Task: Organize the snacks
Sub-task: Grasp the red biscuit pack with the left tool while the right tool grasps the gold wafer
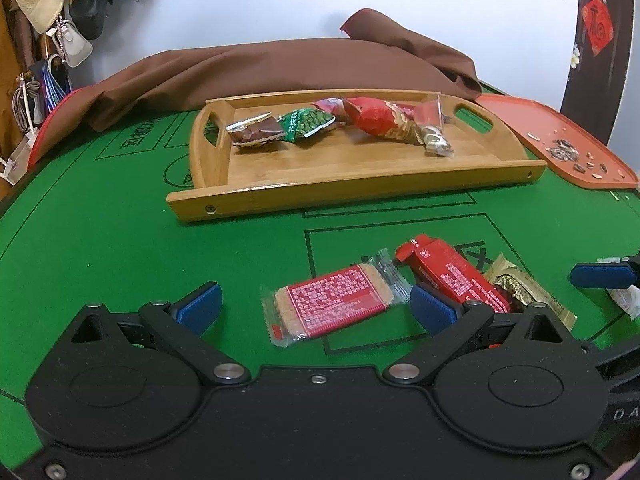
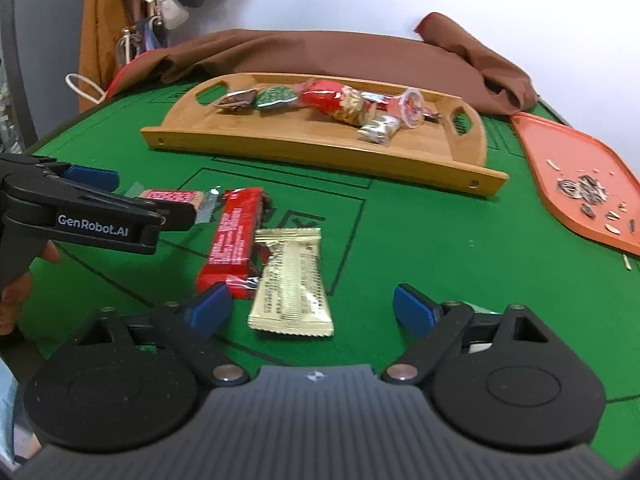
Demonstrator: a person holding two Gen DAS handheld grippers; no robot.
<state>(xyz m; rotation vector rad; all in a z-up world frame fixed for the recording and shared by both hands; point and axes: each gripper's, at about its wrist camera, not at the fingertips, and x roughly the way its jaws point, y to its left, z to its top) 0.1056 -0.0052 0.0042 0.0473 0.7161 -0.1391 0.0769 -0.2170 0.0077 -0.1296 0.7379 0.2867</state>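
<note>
I have both grippers low over the green felt table (image 1: 100,248), and both are empty. The left gripper (image 1: 316,304) has its jaws spread wide, with the clear-wrapped wafer biscuit (image 1: 336,300) lying flat between them, not touched by the pads. The right gripper (image 2: 312,308) is also spread wide, and the beige snack packet (image 2: 292,280) lies between its fingers, loose on the felt.

The red snack bar (image 2: 236,236) lies between these two, and the beige packet overlaps its near edge. This is my first worry: if I close the right jaws now, the left pad may push the red bar too, and both could slide together. The wafer wrapper looks slippery and flat, so the left pads may only pinch the crinkled end and drop it on the way.

The wooden tray (image 1: 352,188) stands farther back with several snacks already inside. Its near wall is raised, so a low carry could hit it.
</note>
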